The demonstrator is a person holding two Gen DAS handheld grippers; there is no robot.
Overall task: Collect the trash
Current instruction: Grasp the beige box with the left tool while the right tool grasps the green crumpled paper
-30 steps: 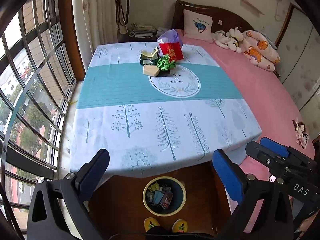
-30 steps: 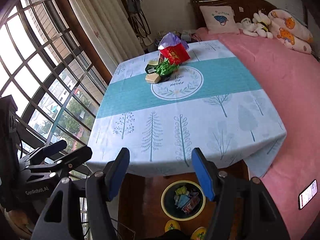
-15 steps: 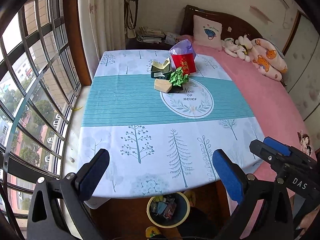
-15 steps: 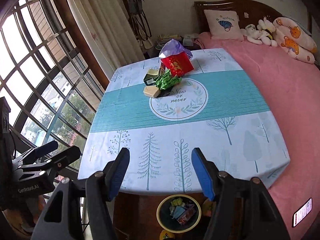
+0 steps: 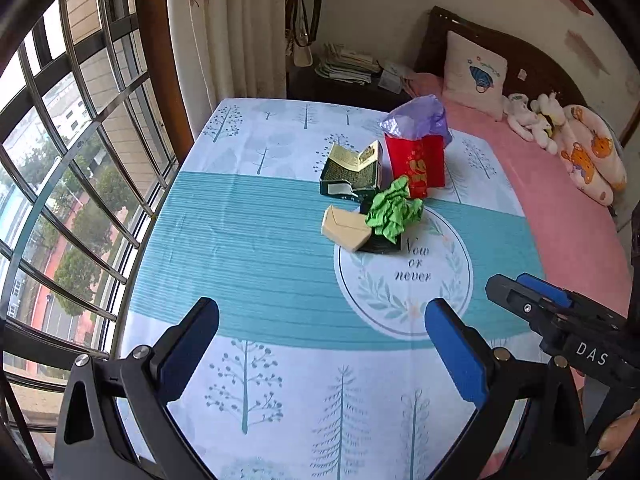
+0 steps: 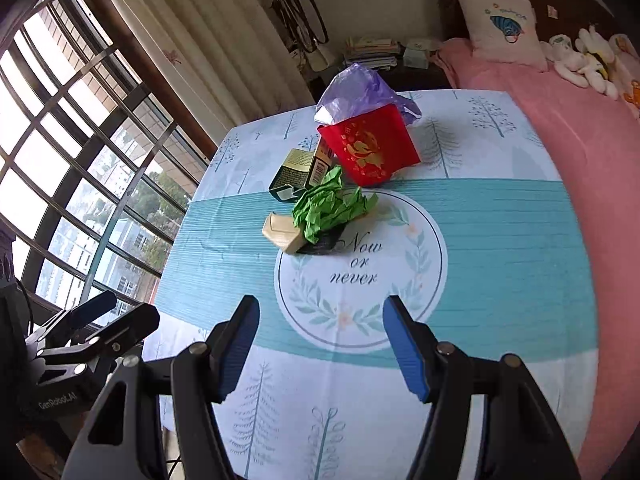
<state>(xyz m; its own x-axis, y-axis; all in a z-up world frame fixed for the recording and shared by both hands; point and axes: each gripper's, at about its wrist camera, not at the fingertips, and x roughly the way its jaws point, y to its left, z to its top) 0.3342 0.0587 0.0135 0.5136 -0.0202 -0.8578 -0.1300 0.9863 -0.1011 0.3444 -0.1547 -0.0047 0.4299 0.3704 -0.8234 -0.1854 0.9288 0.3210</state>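
A pile of trash sits mid-table: crumpled green paper [image 5: 394, 210] [image 6: 330, 208], a tan box [image 5: 346, 230] [image 6: 284, 234], a dark green carton [image 5: 354, 172] [image 6: 300, 174], and a red bag [image 5: 416, 160] [image 6: 370, 148] with purple plastic [image 5: 416, 118] [image 6: 360, 92] in it. My left gripper [image 5: 322, 354] is open and empty above the near half of the table. My right gripper [image 6: 320, 350] is open and empty, also short of the pile. Each gripper shows at the edge of the other's view.
The table wears a blue and white tree-print cloth [image 5: 256, 248] [image 6: 500, 232]. A barred window [image 5: 60, 160] is on the left. A pink bed [image 5: 568, 208] with a pillow and soft toys lies on the right. A dark nightstand [image 5: 344, 76] holds papers.
Both grippers have moved forward over the table toward the pile. The yellow-rimmed bin on the floor below the table edge has dropped out of both views.
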